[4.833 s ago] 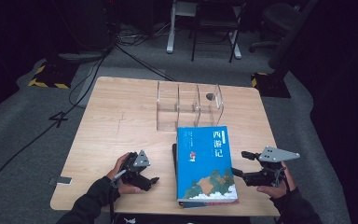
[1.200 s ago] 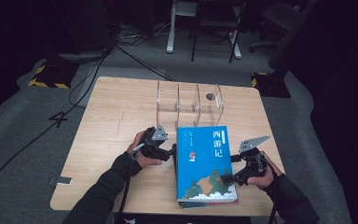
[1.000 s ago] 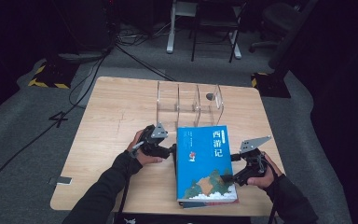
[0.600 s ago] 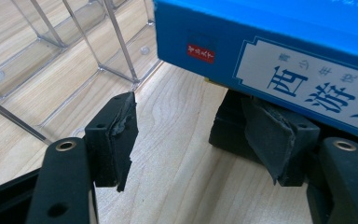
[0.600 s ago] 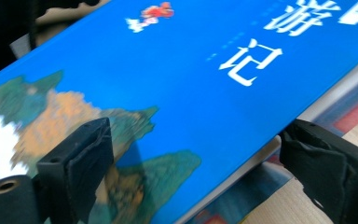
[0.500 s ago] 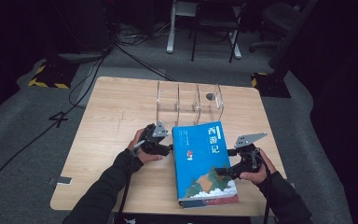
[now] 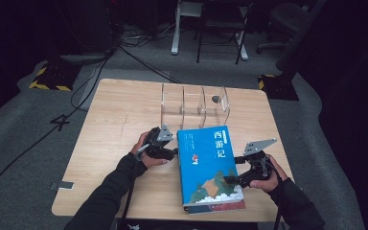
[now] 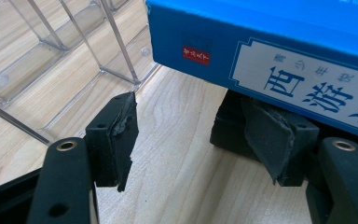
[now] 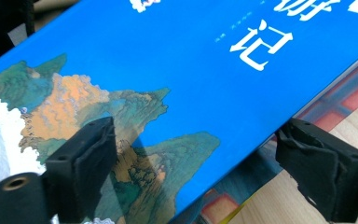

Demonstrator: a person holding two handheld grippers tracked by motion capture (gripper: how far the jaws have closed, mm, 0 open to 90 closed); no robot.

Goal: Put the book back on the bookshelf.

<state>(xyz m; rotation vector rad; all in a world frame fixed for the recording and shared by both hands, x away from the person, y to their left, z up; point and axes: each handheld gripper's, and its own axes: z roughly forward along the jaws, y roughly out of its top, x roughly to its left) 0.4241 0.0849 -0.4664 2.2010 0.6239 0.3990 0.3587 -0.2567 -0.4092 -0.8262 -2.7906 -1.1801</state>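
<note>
Blue glossy hardcover book (image 7: 210, 167) at lower centre of the counter (image 7: 115, 110) has rotated slightly since a second ago, right edge lifted. Left tongs (image 7: 170, 152): jaws just narrowed, one pad under the spine, not clamped. Right tongs (image 7: 233, 180) straddle the raised cover, grip uncertain. Clear acrylic rack (image 7: 194, 103) behind suggests shelving next.

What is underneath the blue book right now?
Under the blue book, one of the left gripper fingers is wedged at its spine edge, above the wooden table. In the right gripper view, a second patterned cover shows beneath. The rest underneath is hidden.
</note>
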